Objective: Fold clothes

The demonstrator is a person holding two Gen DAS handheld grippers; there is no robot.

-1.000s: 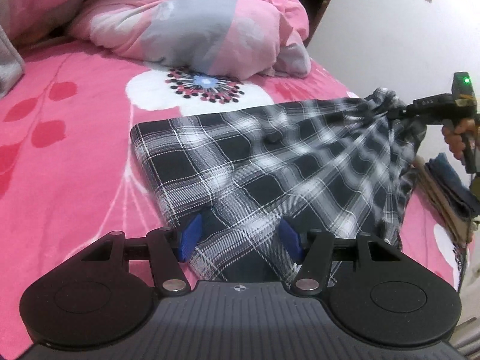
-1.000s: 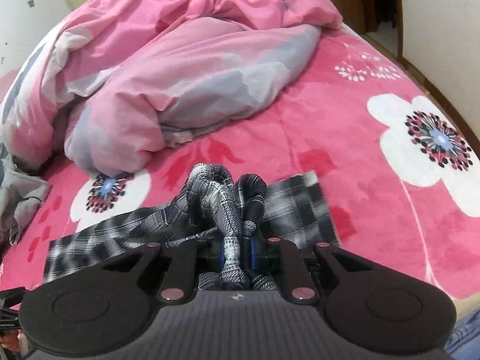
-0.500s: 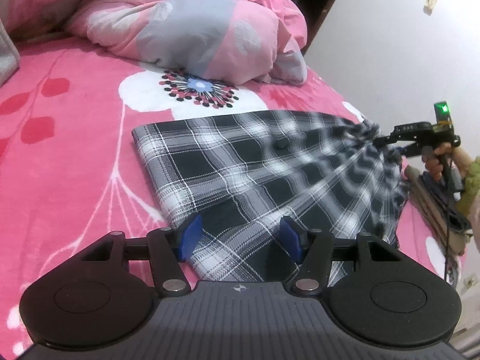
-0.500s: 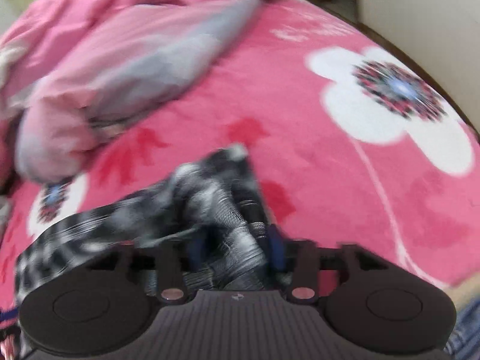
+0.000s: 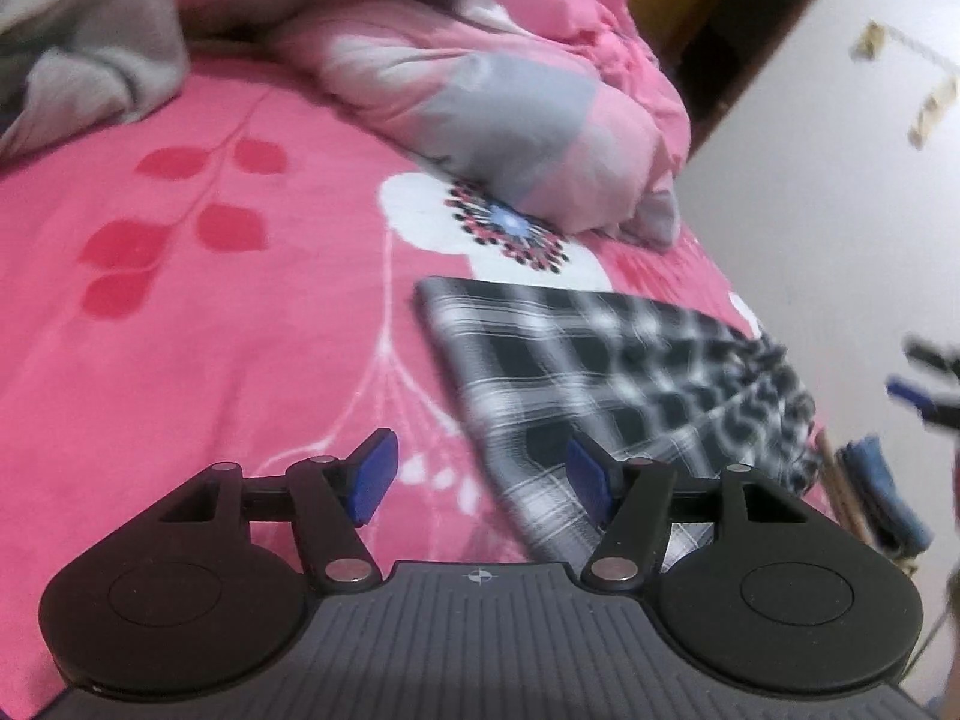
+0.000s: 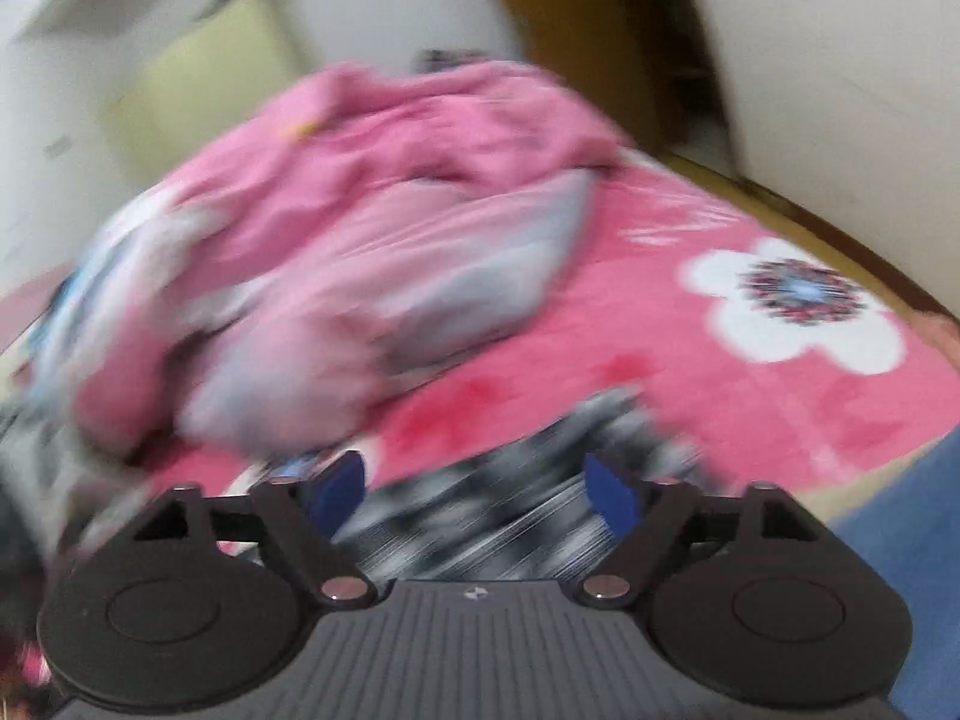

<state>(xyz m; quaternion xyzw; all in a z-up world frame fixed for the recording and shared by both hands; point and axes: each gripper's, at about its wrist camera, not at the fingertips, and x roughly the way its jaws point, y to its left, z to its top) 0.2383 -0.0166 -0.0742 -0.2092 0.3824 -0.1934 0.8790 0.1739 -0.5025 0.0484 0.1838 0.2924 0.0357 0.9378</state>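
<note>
A black-and-white plaid garment [image 5: 606,384] lies folded flat on the pink bedspread [image 5: 210,324]. My left gripper [image 5: 480,474] is open and empty, hovering over the garment's near left corner. My right gripper [image 6: 477,489] is open and empty just above the garment's other end [image 6: 528,492]; that view is motion-blurred. The right gripper also shows blurred at the right edge of the left wrist view [image 5: 927,390].
A bunched pink and grey duvet [image 5: 498,96] lies at the head of the bed. A grey cloth [image 5: 78,48] is at the far left. A white wall [image 5: 840,180] runs along the bed's right side. Blue items [image 5: 882,492] lie beside the bed edge.
My right gripper opened and let go of the bunched end of the plaid garment, which now lies flat. My left gripper shifted left and stays open.
</note>
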